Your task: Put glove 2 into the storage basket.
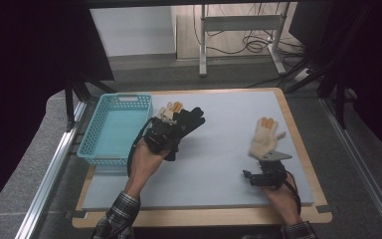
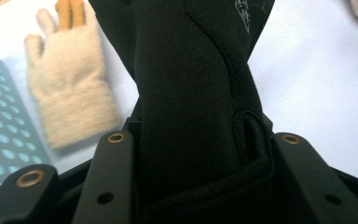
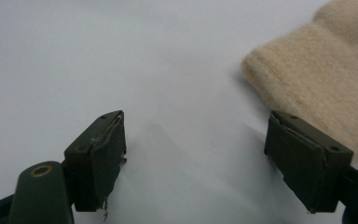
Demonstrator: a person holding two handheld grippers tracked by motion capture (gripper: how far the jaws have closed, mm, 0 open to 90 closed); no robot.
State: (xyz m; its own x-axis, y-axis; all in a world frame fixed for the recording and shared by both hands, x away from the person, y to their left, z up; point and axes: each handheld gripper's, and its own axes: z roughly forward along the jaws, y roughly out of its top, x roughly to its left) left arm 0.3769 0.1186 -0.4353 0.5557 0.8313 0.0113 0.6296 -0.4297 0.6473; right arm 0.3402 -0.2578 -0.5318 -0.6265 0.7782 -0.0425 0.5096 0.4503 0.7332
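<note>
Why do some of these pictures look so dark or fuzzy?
High view: dim, black at the edges, and the right cream glove is smeared. Left gripper view: the black glove sits too close to be sharp. Right gripper view: evenly lit, soft shadows beneath the jaws.

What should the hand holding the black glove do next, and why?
Probably carry it a little left and let go over the blue basket. The left gripper is shut on the black glove, lifted just beside the basket, which looks empty. The right gripper is open by a cream glove, so sorting seems likely.
</note>
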